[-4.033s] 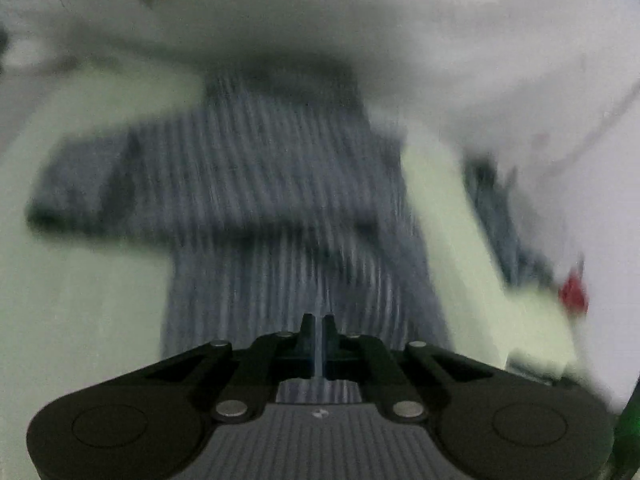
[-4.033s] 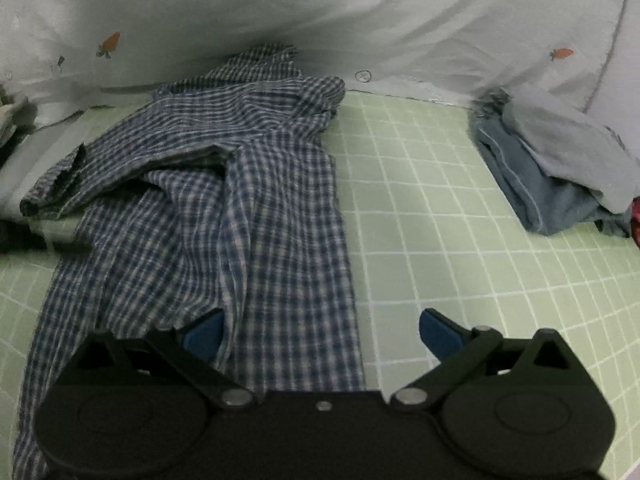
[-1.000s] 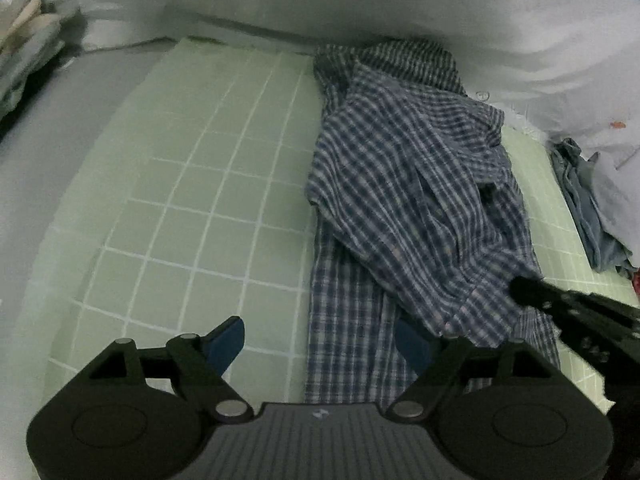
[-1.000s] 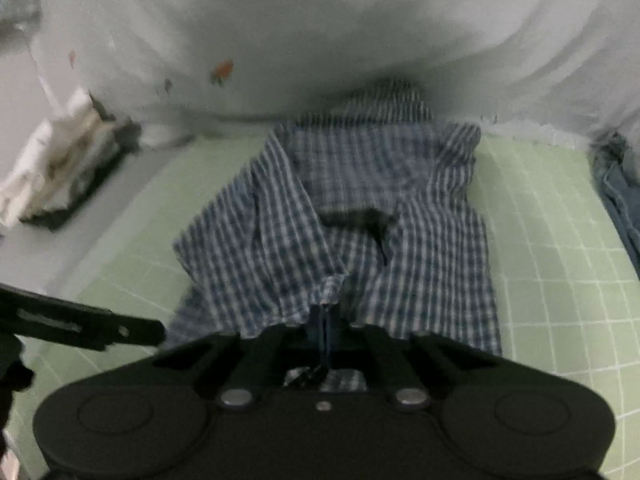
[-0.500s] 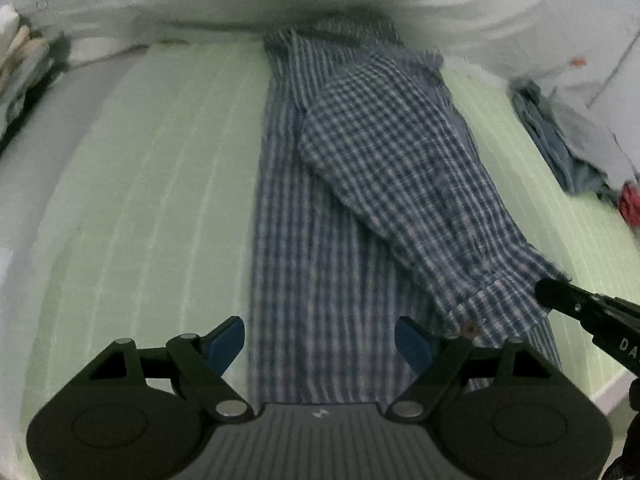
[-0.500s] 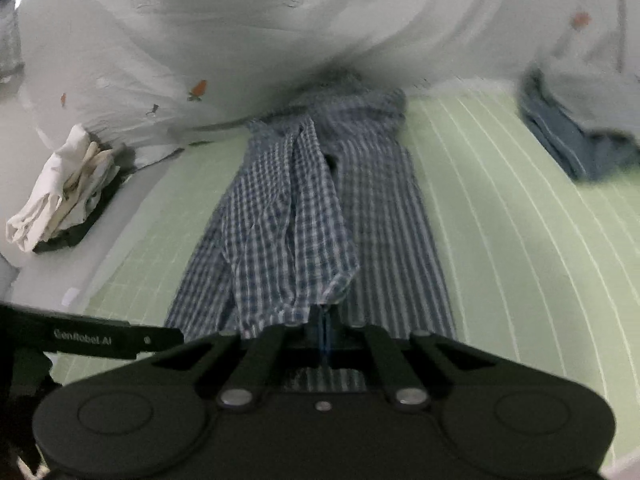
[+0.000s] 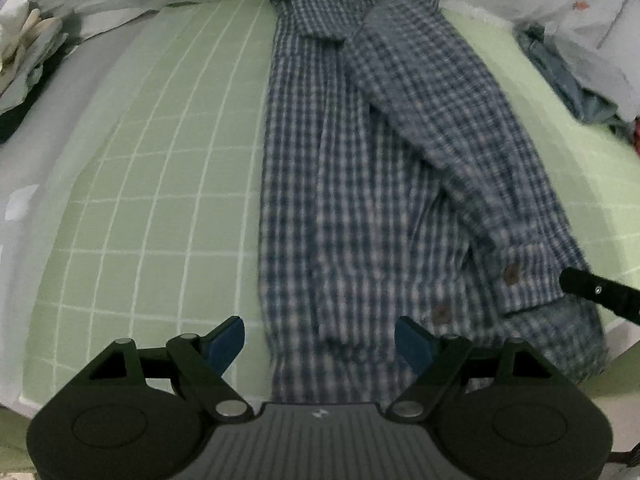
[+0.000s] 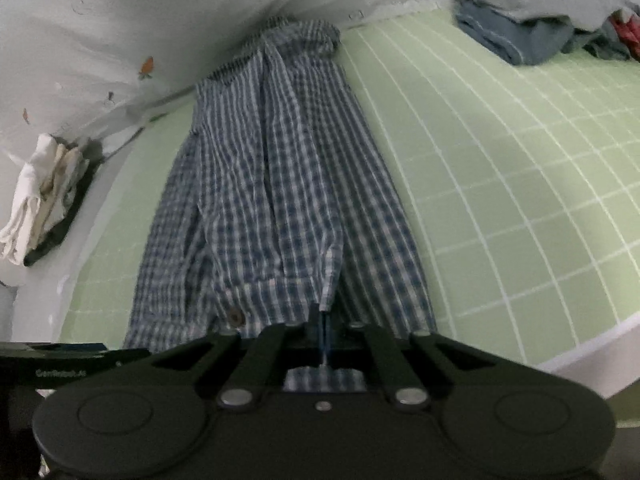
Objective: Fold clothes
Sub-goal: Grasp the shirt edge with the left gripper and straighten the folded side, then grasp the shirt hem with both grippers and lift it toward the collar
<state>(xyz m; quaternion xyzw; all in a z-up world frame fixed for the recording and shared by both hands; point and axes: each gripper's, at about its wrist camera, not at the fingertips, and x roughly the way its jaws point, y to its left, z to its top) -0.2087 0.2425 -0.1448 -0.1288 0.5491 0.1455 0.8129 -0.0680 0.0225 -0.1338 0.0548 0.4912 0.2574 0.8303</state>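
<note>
Shirt (image 7: pixel 360 184), blue checked, lies lengthwise on the green gridded bed cover (image 7: pixel 152 168), hem near the front edge and bare cover on both sides. Right tool (image 8: pixel 325 330) is clenched on the cuff (image 8: pixel 280 300) of the sleeve folded over the body; left tool (image 7: pixel 320 338) hangs released above the hem. Only the right view shows the whole grey-blue clothes pile (image 8: pixel 532 28); both show pale folded cloth (image 7: pixel 20 40) off the cover.

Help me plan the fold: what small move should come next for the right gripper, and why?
Probably lower and release. The right gripper is shut on the sleeve cuff, which already lies along the plaid shirt, and the left gripper is open and holds nothing.
</note>
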